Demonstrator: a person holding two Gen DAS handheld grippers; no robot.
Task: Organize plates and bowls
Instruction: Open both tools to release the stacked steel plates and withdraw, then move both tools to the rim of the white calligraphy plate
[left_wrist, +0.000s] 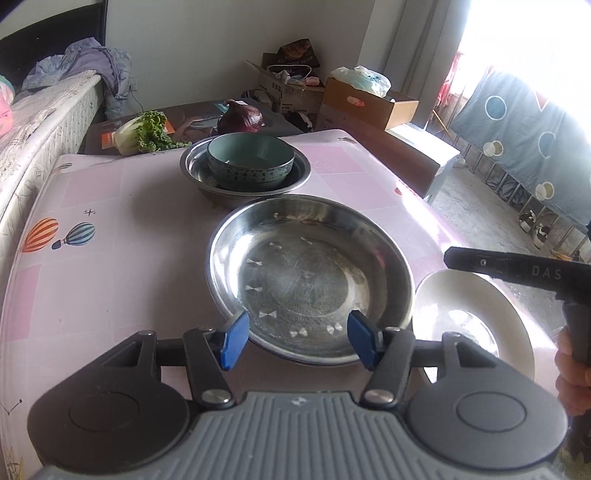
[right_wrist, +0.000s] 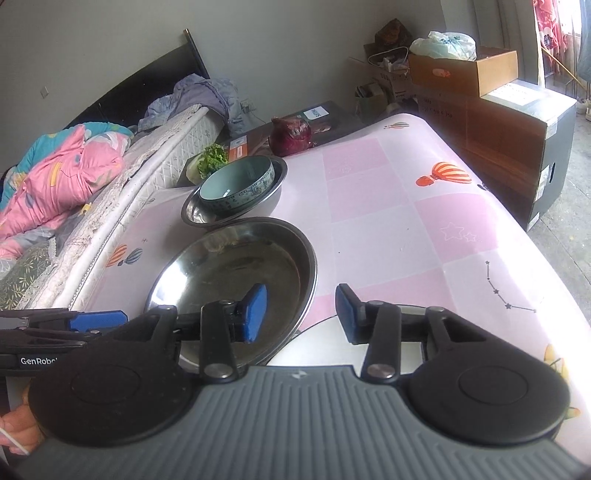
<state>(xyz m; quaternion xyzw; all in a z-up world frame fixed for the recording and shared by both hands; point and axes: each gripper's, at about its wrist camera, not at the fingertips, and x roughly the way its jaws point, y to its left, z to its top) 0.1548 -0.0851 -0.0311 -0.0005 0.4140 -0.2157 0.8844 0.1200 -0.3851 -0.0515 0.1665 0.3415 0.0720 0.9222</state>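
Note:
A wide steel plate lies in the middle of the pink table. My left gripper hangs open over its near rim, blue pads clear of the metal. Behind it a teal bowl sits inside a steel basin. A white plate lies at the right, under the right gripper's black body. In the right wrist view my right gripper is open; the steel plate's right rim runs between its pads, untouched. The white plate shows below it. The teal bowl is beyond.
A purple cabbage and leafy greens lie on a dark board past the table's far edge. A bed runs along the left side. Cardboard boxes stand at the right. The table's right edge drops to the floor.

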